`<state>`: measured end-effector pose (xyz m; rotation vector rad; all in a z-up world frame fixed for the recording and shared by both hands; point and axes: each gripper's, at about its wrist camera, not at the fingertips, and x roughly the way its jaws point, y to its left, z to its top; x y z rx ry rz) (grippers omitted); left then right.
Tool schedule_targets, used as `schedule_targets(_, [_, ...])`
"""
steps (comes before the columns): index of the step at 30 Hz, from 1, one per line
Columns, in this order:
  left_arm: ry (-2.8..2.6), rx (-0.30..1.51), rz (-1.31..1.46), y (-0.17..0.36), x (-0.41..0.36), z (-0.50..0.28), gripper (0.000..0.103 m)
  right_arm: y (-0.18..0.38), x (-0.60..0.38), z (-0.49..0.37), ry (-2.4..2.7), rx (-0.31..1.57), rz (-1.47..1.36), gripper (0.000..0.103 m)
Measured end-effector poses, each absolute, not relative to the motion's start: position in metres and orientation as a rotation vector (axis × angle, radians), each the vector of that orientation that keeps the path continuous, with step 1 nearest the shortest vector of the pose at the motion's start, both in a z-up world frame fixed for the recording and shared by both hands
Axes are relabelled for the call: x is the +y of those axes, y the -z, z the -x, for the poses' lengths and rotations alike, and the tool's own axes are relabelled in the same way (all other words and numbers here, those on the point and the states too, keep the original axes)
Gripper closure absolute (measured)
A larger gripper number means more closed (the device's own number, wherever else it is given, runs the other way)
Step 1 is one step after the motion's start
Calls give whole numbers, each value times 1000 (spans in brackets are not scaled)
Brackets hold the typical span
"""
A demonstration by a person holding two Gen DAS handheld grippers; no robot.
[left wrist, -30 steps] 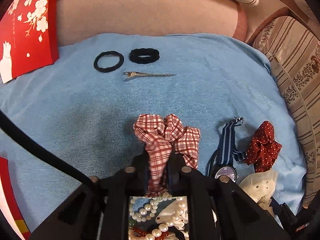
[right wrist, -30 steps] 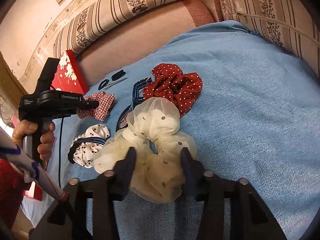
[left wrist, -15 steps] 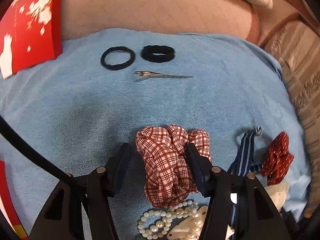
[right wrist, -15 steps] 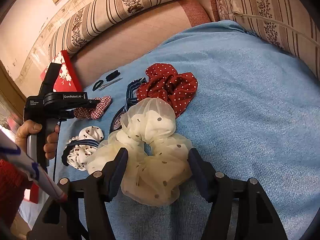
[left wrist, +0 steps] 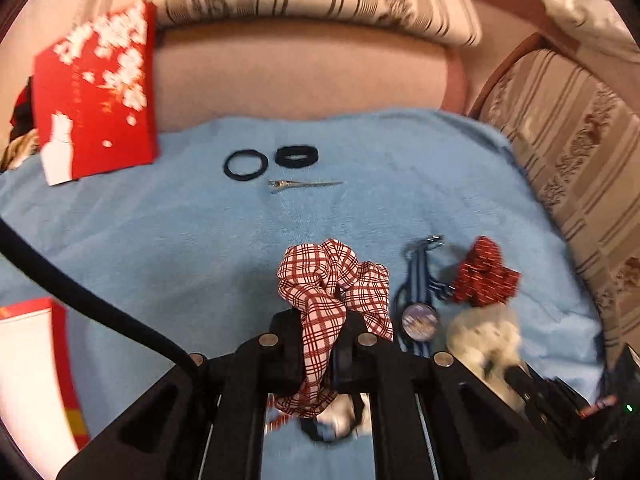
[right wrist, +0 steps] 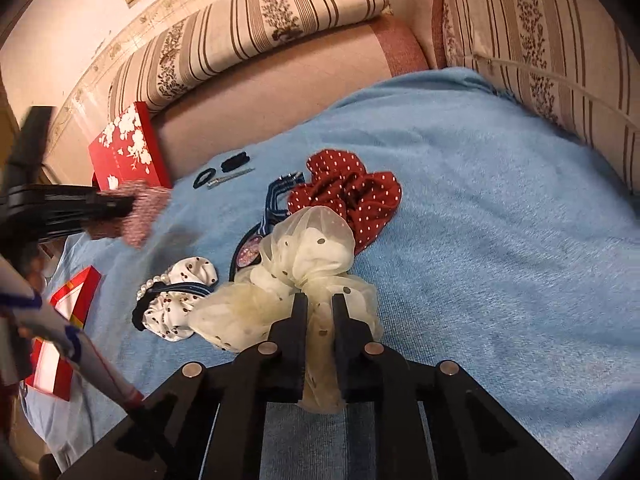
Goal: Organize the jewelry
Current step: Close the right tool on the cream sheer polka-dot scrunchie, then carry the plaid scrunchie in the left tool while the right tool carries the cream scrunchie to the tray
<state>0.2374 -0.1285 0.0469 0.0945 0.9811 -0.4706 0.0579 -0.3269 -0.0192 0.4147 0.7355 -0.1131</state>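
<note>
Both tongs are clamping down right now! The left gripper [left wrist: 324, 320] is squeezing the plaid scrunchie [left wrist: 332, 280] between its pads, jaws having just snapped closed on the fabric, which is bunching above the fingers and trailing below them. From the right wrist view it is hanging blurred at the left edge, seemingly clear of the cloth. The right gripper [right wrist: 320, 308] is pinching a fold of the cream sheer scrunchie [right wrist: 296, 280], its jaws also freshly closed; most of that puff is lying on the blue towel [right wrist: 480, 220], so it looks gripped but not yet lifted.

Moving outward: the red dotted scrunchie [right wrist: 348, 192] is touching the cream one, the striped-strap watch [right wrist: 260, 232] is lying just beside both, and a white dotted scrunchie [right wrist: 180, 300] with pearl beads is resting to the left. Farther off, two black hair ties [left wrist: 272, 160] and a metal clip [left wrist: 304, 185] are sitting neatly together near the red box [left wrist: 96, 96], probably a sorted group already. Each hand taking one soft item suggests sorting like with like.
</note>
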Motion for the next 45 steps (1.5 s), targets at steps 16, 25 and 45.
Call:
schedule_targets(16, [414, 863, -83, -104, -72, -107, 95, -42, -312, -8, 142, 668, -372, 94])
schedule_targets(25, [317, 755, -120, -133, -33, -63, 95, -106, -269, 14, 76, 585, -245, 94])
schedule_targets(45, [-21, 733, 22, -121, 158, -92, 95, -136, -67, -58, -232, 642, -30, 93])
